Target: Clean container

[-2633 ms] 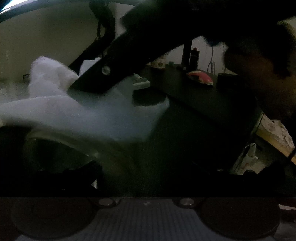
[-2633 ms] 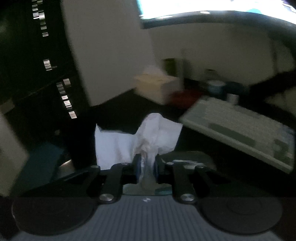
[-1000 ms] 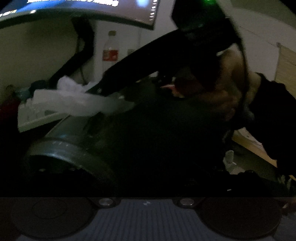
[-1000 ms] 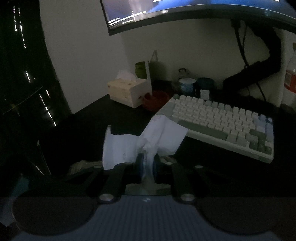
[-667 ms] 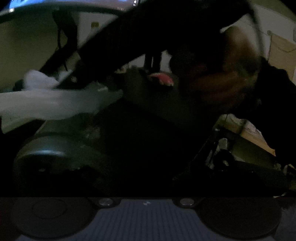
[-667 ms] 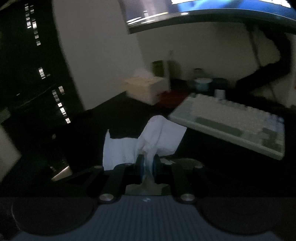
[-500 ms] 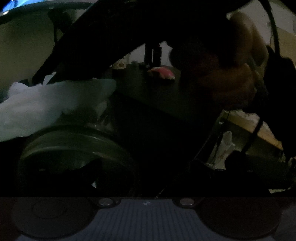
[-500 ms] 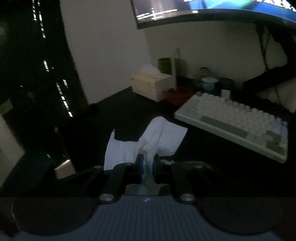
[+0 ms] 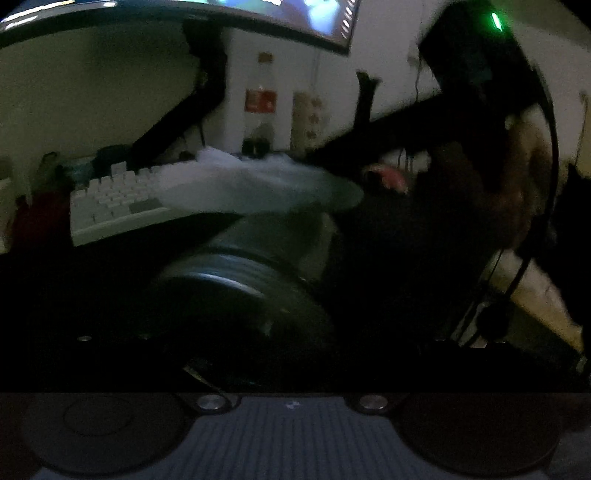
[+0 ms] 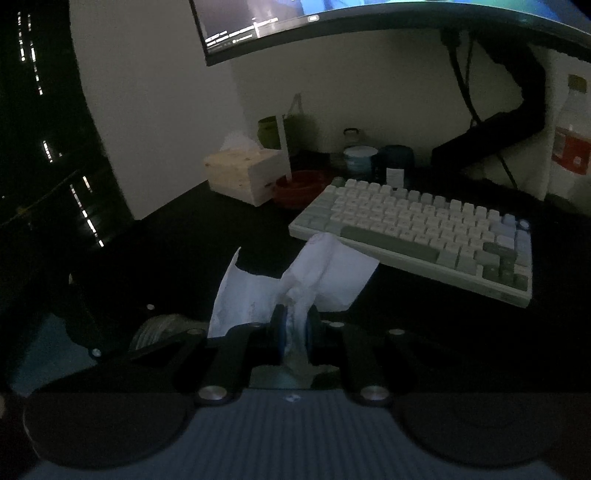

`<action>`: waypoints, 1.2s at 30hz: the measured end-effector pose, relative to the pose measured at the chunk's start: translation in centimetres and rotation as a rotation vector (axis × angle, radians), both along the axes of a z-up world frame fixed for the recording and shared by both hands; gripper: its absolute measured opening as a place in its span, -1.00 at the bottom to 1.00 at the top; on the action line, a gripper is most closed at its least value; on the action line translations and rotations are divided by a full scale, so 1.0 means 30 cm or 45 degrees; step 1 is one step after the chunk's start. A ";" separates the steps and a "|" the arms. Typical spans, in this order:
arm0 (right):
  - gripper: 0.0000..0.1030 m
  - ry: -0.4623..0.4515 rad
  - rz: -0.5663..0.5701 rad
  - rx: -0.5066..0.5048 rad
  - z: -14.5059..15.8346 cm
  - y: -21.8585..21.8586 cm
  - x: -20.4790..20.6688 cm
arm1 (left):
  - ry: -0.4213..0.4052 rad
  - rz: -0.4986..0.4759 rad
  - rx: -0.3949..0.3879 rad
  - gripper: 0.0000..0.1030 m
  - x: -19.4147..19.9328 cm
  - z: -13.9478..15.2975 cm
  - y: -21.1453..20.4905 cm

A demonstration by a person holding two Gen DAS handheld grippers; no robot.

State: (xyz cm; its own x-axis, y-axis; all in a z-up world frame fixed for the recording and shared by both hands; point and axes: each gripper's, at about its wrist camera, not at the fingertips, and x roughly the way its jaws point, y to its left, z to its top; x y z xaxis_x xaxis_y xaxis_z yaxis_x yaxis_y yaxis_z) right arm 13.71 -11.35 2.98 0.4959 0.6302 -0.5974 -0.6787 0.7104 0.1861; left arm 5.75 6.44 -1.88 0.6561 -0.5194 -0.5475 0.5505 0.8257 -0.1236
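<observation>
One white crumpled paper tissue [image 10: 295, 280] shows. One cylindrical glass container with a threaded rim [image 9: 255, 254] shows, lying on its side. There is one pale keyboard with white and grey-green keys [image 10: 417, 229], one curved dark-framed monitor [image 10: 332, 22], one light wooden tissue box [image 10: 245, 171] and one red shallow dish [image 10: 301, 188]. One clear plastic bottle with a red label [image 10: 570, 147] stands at the wall. Two small round jars [image 10: 360, 158] sit behind the keyboard, one pale-lidded, one dark. Two handheld grippers appear; the left one's fingers are lost in darkness.

The left gripper's fingers were lost in darkness; the jar [image 9: 258, 266] and tissue [image 9: 258, 184] were motion-blurred.
</observation>
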 end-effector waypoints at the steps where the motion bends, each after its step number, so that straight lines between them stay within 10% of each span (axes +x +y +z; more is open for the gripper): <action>1: -0.75 -0.006 -0.007 0.003 -0.001 0.000 -0.002 | -0.004 0.002 -0.005 1.00 0.025 -0.007 -0.017; 19: -0.74 -0.069 -0.080 0.137 -0.015 -0.105 -0.122 | -0.024 -0.062 0.237 1.00 -0.072 -0.034 -0.193; 26: -0.74 -0.050 -0.152 0.272 -0.050 -0.140 -0.138 | 0.040 0.116 -0.182 1.00 -0.020 0.038 -0.031; 36: -0.75 -0.089 -0.265 0.315 -0.060 -0.122 -0.122 | -0.205 0.161 -0.069 -0.10 -0.055 0.023 -0.022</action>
State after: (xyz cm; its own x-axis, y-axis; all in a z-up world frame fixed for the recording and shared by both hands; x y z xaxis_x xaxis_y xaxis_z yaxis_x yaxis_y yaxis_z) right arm 10.04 -15.00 1.18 0.6636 0.6328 -0.3990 -0.5409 0.7743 0.3285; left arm 4.09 5.79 -1.18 0.7947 -0.4531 -0.4040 0.4591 0.8840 -0.0885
